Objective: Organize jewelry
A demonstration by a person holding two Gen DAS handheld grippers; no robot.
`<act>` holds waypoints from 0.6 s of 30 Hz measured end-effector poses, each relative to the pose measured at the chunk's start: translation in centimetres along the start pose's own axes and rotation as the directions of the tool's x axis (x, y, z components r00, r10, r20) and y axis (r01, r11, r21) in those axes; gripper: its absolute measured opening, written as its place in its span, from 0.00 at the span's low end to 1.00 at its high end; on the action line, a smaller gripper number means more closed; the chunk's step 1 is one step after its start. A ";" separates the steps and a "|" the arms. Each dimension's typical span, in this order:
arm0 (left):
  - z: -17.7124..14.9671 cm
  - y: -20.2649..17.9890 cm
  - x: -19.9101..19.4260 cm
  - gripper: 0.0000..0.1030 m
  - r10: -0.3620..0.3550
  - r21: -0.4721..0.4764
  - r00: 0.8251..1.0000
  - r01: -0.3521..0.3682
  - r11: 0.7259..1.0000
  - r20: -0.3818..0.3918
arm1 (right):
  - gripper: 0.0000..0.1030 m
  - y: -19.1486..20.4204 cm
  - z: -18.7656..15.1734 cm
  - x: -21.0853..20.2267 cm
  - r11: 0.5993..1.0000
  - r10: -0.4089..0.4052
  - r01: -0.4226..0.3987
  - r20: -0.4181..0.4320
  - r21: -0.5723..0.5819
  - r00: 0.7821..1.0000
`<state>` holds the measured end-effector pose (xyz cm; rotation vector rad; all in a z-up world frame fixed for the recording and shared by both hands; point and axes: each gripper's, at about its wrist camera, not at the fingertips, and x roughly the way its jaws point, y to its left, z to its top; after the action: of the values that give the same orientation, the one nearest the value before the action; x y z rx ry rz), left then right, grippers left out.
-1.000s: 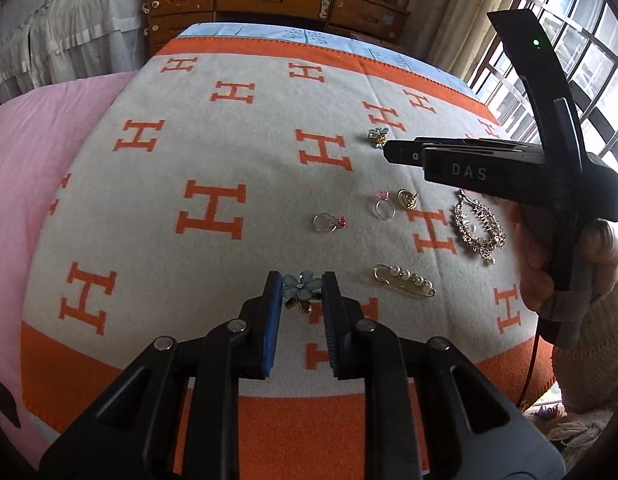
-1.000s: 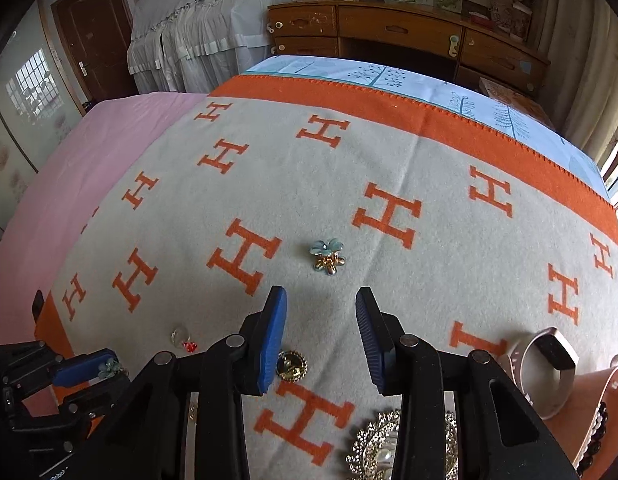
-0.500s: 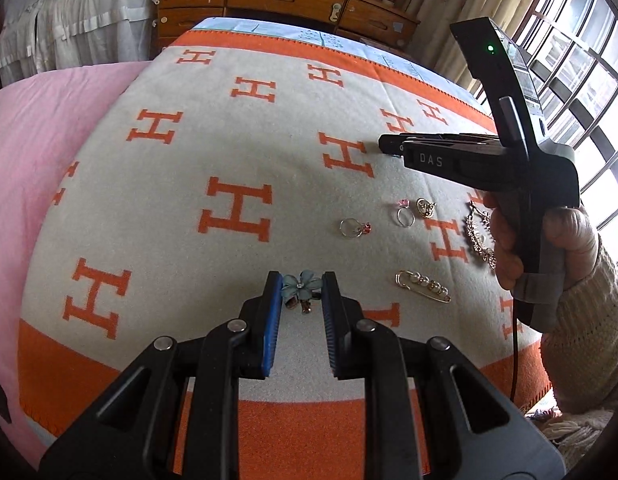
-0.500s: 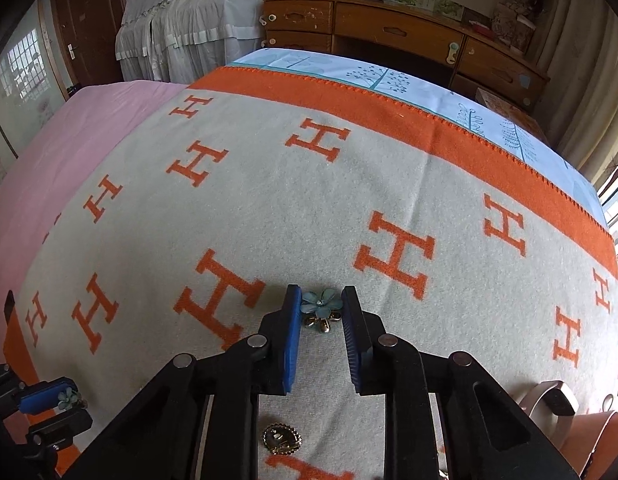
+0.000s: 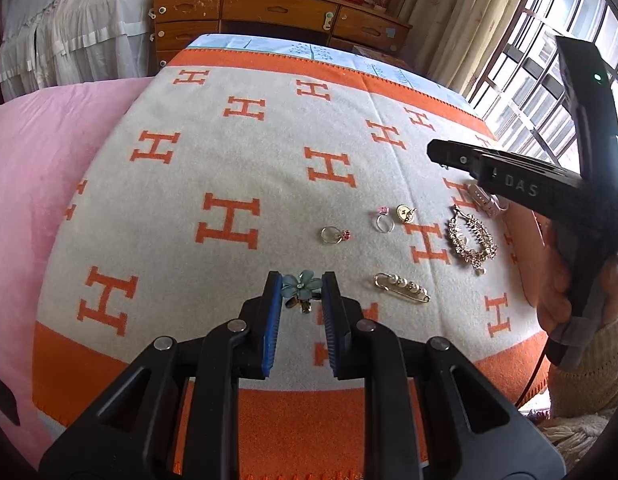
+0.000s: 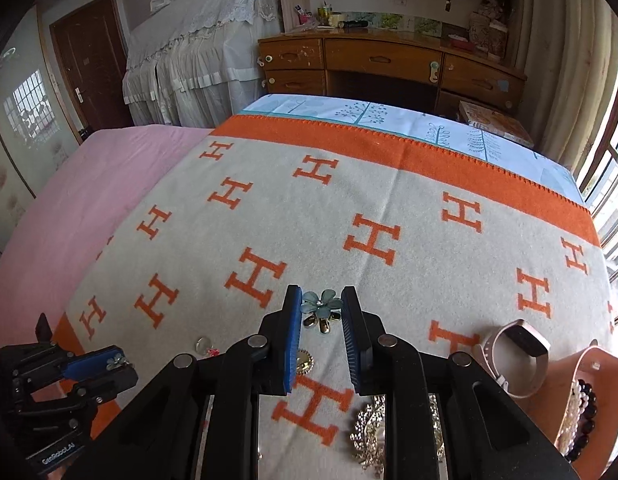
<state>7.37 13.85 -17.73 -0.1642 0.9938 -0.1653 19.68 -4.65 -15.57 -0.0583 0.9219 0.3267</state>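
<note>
While both grippers are closed on small flower earrings, the blanket (image 5: 229, 184) below holds the other jewelry. The left gripper (image 5: 300, 288) pinches 1 blue flower earring (image 5: 301, 285) between its blue pads, and the right gripper (image 6: 320, 307) pinches a matching flower earring (image 6: 322, 303), whose gold drops hang below the petals. In the right wrist view that earring appears lifted off the cloth, but I cannot tell how high.

On the blanket lie 2 rings: a ring with a red stone (image 5: 334, 235) and a ring with a pink stone (image 5: 384, 220). Just beside the second is a gold button-like piece (image 5: 405, 213). Nearer to the person lies a pearl pin (image 5: 401, 287), with its long axis running across the view, left to right. A crystal brooch (image 5: 473, 238) is further right, near a pale watch (image 6: 517, 350) and a peach tray (image 6: 589, 376) with beaded bracelets (image 6: 581, 412).

My judgement is that the 2 flowers are a pair and should come together. The relation that matters: the left gripper is to the left of the right gripper and nearer to the orange border, with the rings and the gold piece lying between them. So the right hand would need to travel leftward over these, or both hands meet on the free cloth beyond the rings.
</note>
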 end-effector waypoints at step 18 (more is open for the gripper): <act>7.2 -18.7 -9.5 0.16 -0.237 0.307 0.957 0.177 0.935 0.169 | 0.19 -9.7 -6.8 -24.5 0.979 -0.113 0.063 0.258 0.195 0.960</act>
<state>7.15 -1.96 -2.11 -0.0161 0.7359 -0.4774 3.67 -21.34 -1.23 0.1136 0.6745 0.1597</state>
